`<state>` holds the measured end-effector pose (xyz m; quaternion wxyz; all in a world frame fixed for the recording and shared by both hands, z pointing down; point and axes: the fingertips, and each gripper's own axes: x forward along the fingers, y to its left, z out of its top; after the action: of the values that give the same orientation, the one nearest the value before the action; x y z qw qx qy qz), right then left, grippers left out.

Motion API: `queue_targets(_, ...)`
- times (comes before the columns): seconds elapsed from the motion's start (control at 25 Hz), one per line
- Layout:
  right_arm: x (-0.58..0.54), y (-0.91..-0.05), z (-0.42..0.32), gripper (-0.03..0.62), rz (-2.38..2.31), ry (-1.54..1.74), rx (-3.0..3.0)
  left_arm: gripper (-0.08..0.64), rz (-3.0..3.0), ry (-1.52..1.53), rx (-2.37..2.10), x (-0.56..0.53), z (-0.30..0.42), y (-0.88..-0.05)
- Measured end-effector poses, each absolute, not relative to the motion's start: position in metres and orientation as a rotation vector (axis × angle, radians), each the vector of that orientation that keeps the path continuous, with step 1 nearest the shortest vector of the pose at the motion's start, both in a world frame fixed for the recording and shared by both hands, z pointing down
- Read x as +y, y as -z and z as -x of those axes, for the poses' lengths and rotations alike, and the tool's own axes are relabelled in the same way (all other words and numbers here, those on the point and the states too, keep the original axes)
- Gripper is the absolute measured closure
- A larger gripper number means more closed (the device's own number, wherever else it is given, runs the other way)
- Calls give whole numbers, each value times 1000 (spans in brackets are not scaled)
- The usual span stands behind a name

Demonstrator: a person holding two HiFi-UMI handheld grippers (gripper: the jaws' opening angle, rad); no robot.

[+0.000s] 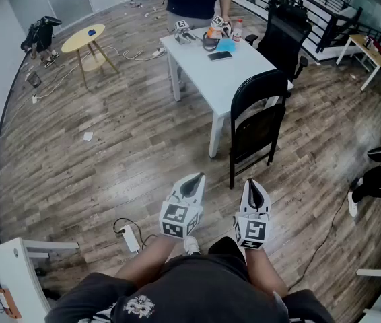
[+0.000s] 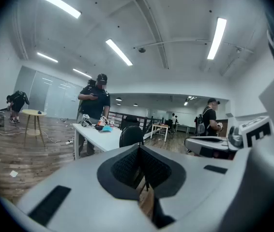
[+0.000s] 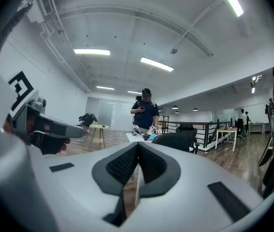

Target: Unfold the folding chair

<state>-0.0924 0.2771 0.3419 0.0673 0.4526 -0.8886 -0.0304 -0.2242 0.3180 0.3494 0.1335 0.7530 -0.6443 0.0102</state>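
Both tools sit low at the bottom centre of the head view. The left gripper (image 1: 192,180) and right gripper (image 1: 252,187) each have their jaws pressed together on nothing, so I'd guess they're just carried ready. The black folding chair (image 1: 258,123) is centre-right, well apart from them, folded flat and seemingly propped upright against the white table (image 1: 200,62) so it won't tip.

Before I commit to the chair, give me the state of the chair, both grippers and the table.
Folding chair: seat looks folded up, standing upright, untouched.
Left gripper: shut, empty, short of the chair.
Right gripper: shut, empty, short of the chair.
White table: standing beside the chair, small items at its far end.
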Motion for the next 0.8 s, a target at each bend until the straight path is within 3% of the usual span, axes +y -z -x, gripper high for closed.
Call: queue_targets(0.8, 60, -372, 155, 577, -1300, -9, -2709, 555, -2225, -187, -1851, 86, 261, -360)
